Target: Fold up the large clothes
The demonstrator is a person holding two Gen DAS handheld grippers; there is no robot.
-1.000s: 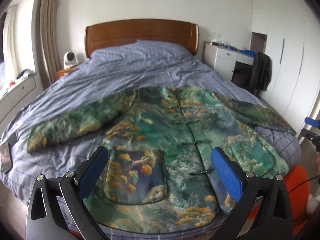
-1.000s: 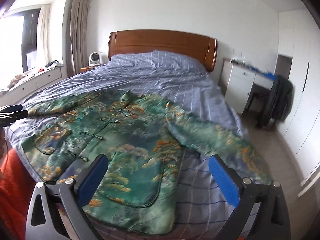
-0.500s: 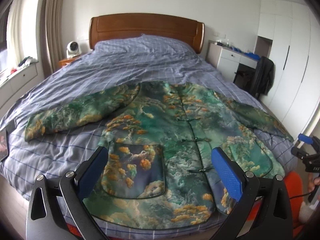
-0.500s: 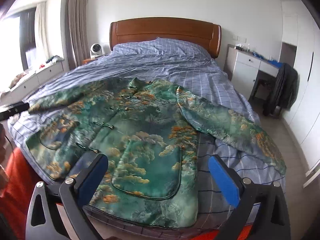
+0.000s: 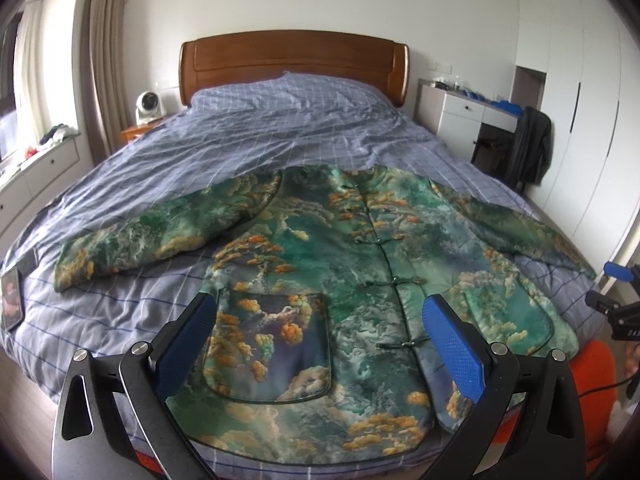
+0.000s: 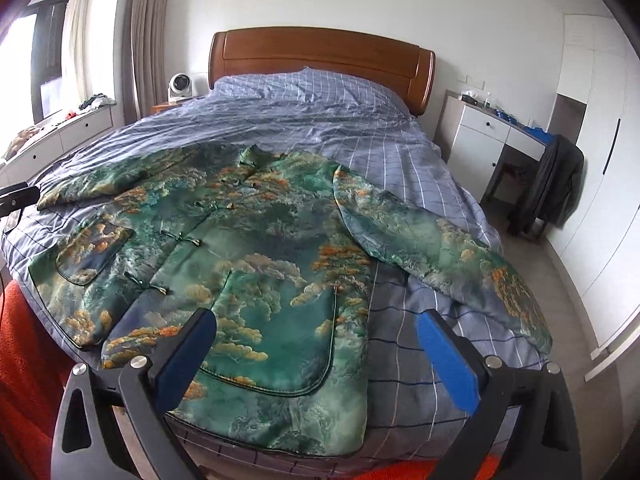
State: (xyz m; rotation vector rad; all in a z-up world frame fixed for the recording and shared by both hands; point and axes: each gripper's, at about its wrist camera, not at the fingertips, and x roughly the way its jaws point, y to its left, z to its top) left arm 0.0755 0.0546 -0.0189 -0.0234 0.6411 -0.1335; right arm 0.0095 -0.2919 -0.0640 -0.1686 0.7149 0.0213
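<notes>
A green jacket with orange and grey cloud print (image 5: 360,264) lies flat and buttoned, front up, on the bed, both sleeves spread out; it also shows in the right wrist view (image 6: 248,248). My left gripper (image 5: 316,332) is open and empty, hovering over the jacket's hem near the left pocket. My right gripper (image 6: 316,352) is open and empty, above the hem near the right pocket. The right gripper also shows at the right edge of the left wrist view (image 5: 618,300).
The bed (image 5: 280,136) has a blue checked cover and a wooden headboard (image 6: 320,56). A phone (image 5: 11,300) lies on the bed's left edge. A white desk and a chair with a dark coat (image 6: 548,188) stand to the right. A small fan (image 5: 148,108) is on the nightstand.
Both grippers have risen and tilted, so the jacket sits lower and more centred in view. The jacket has not moved. Both grippers stayed open.
</notes>
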